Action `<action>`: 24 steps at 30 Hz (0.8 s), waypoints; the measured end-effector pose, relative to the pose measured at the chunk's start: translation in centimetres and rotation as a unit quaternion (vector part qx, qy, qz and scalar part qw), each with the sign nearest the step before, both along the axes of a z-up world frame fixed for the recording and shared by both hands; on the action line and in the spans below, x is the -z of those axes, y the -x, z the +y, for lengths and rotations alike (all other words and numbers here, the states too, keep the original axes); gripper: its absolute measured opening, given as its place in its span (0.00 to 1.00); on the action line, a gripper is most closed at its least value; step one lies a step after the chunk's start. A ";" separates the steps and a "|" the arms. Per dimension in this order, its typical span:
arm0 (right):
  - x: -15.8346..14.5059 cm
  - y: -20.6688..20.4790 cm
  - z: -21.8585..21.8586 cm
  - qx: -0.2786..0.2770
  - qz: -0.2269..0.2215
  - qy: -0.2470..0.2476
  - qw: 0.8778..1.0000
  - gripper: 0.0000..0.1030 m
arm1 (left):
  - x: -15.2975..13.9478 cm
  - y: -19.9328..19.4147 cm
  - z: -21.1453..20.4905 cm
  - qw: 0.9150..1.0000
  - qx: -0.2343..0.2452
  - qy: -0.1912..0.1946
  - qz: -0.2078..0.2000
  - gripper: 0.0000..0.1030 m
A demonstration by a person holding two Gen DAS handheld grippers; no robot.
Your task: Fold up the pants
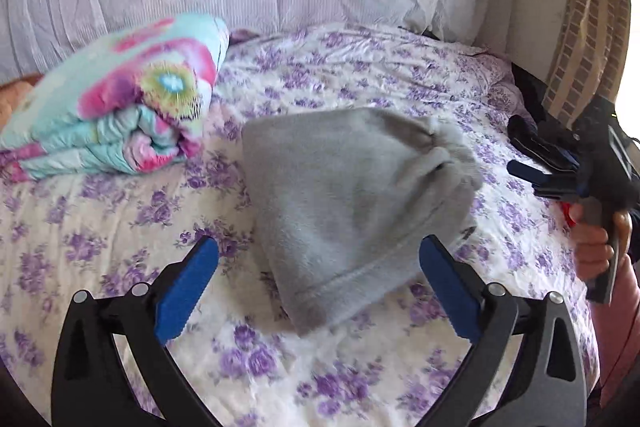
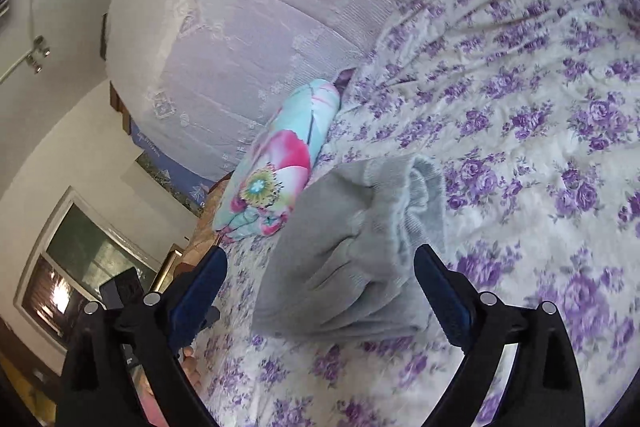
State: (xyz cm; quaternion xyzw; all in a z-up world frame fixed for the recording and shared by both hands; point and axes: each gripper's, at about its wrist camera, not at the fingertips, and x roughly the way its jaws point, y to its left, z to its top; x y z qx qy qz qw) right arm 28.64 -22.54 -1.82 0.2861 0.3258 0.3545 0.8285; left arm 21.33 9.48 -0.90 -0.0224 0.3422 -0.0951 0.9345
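One pair of grey pants [image 1: 344,203] is lying folded in a bundle on the purple-flowered bedsheet [image 1: 120,227], one rolled floral quilt [image 1: 120,115] sitting just beside it. I'm holding my left gripper [image 1: 318,287] spread wide, nothing between its pads. My right gripper [image 2: 320,291] is gaping wide too, gripping nothing, pants bundle lying just beyond its tips. Left view is showing my right hand [image 1: 596,247] on its gripper's handle; right view is showing a window [image 2: 80,267] instead.
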 end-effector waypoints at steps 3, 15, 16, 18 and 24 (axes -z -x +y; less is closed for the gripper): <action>-1.2 4.6 0.7 -0.015 -0.039 -0.008 0.999 0.95 | -1.1 2.5 -1.4 1.000 -0.001 -0.008 -0.013 0.96; -0.1 19.6 4.4 0.109 -0.136 0.130 0.976 0.96 | 0.7 11.7 -2.7 0.996 -0.071 0.017 -0.050 0.96; 0.5 19.8 4.9 0.127 -0.136 0.149 0.971 0.96 | 1.3 11.9 -2.7 0.995 -0.077 0.022 -0.053 0.96; 1.7 19.5 5.8 0.145 -0.125 0.196 0.962 0.96 | 3.1 11.5 -2.7 0.995 -0.085 0.021 -0.037 0.96; 3.4 18.2 7.7 0.173 -0.119 0.283 0.936 0.96 | 4.5 11.0 -2.6 0.994 -0.106 -0.002 -0.027 0.96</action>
